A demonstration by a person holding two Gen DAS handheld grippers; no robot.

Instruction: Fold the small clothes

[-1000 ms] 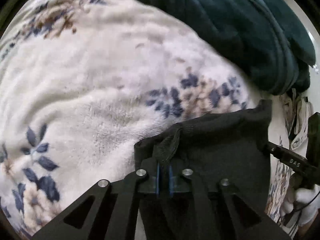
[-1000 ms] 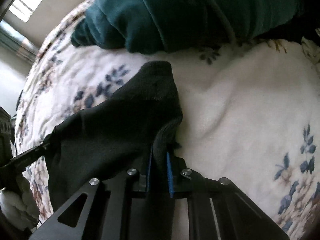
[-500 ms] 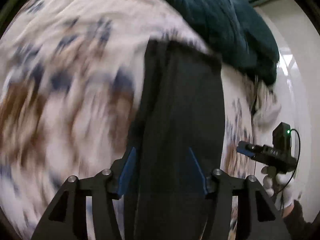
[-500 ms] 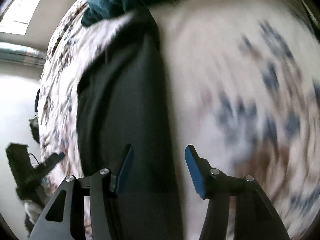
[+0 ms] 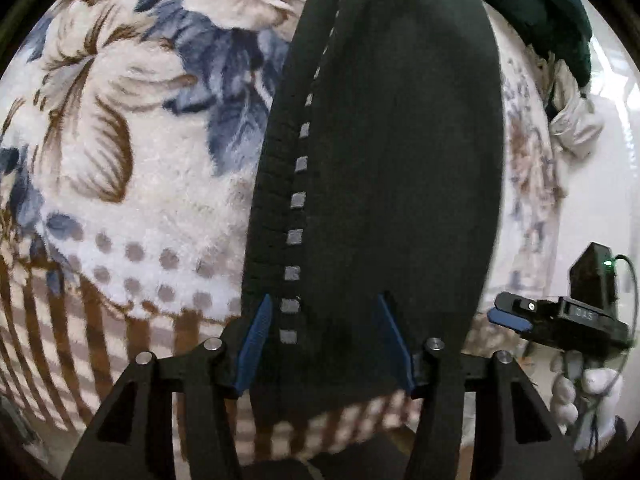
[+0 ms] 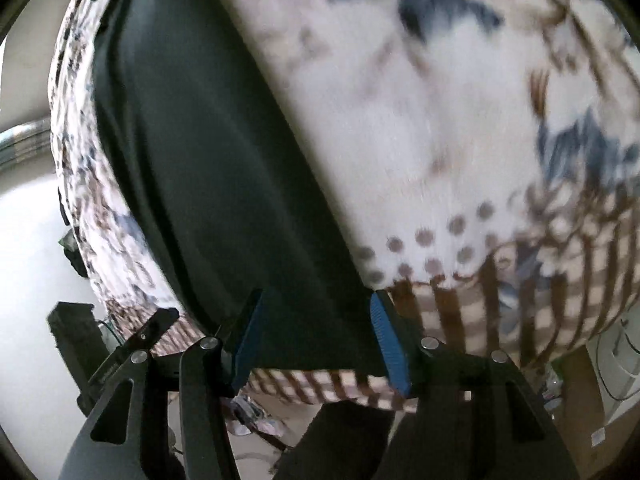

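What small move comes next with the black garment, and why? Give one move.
Probably bring both grippers down onto the near hem and close on it for the next fold. The black garment lies flat and stretched long on the floral blanket. The left gripper and right gripper have just opened and stand over the hem, pads not pressing the cloth.

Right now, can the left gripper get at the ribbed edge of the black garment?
Probably yes. The left gripper stands open directly over the black garment, and the ribbed edge lies flat on the floral blanket just ahead of its left finger, nothing covering it.
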